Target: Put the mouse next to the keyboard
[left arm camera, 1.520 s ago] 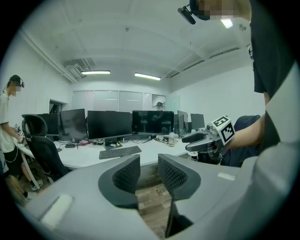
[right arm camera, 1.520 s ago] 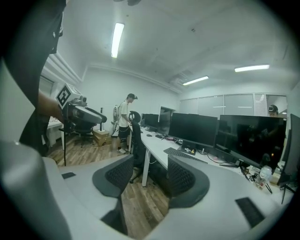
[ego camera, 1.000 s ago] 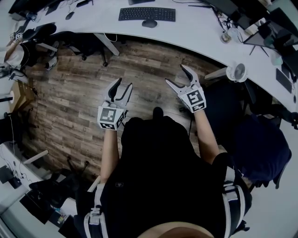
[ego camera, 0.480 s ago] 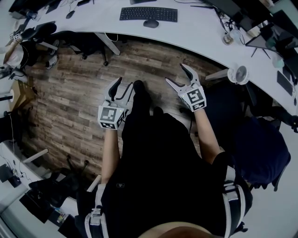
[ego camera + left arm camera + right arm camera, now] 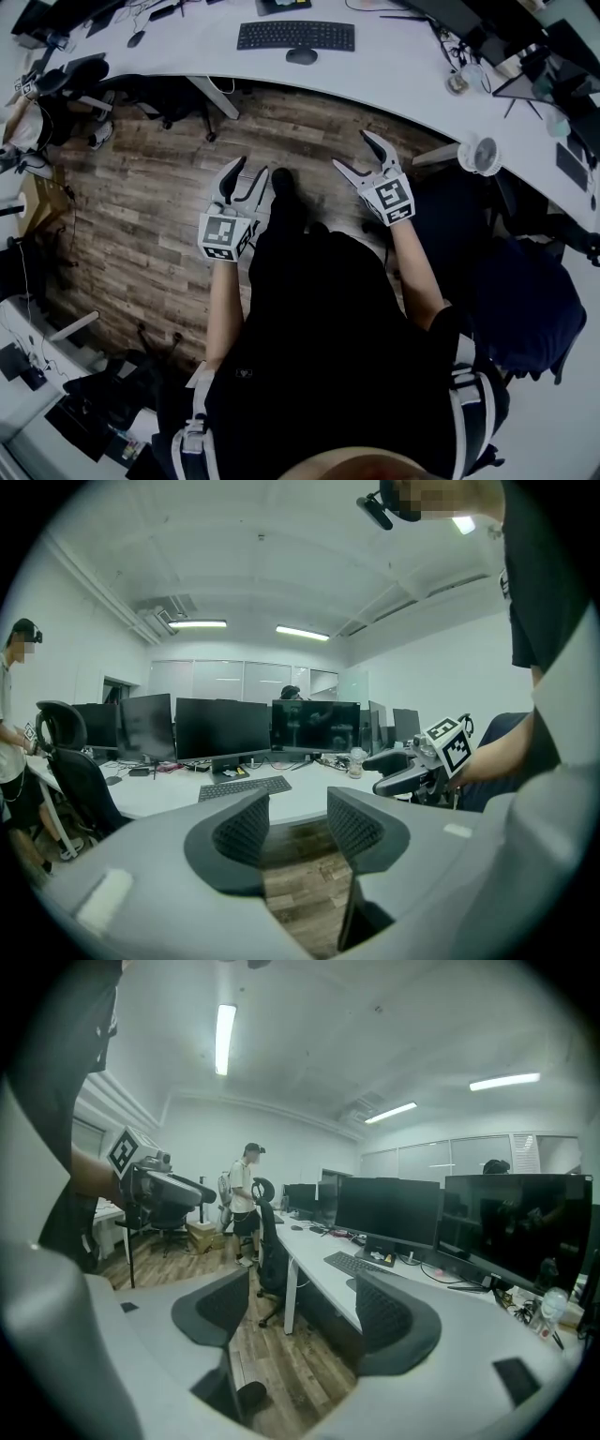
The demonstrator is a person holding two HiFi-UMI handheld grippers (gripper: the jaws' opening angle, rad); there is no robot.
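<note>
Since a second earlier, the keyboard and mouse had slid a little nearer in the head view, and a dark shoe (image 5: 281, 180) had come forward between the two grippers, so the person seemed to be walking towards the desk. The mouse (image 5: 302, 56) lay on the far part of the white surface (image 5: 394, 75), just beside the near edge of the keyboard (image 5: 296, 36) and towards its right half. Whether the two touched could not be told. Both were well apart from the grippers, which hung over the wooden floor (image 5: 150, 178). The left gripper (image 5: 249, 169) had its jaws spread, with only floorboards showing between them. The right gripper (image 5: 352, 152) had its jaws wide but closing slightly, and nothing stood between them either. The step in hand looked like the approach, with no grasp begun. The next move would likely call for closing the remaining gap to the surface and bringing one gripper down over the mouse with its jaws astride the body. It would then pinch the mouse without knocking it into the keys and set it at the keyboard's side.
</note>
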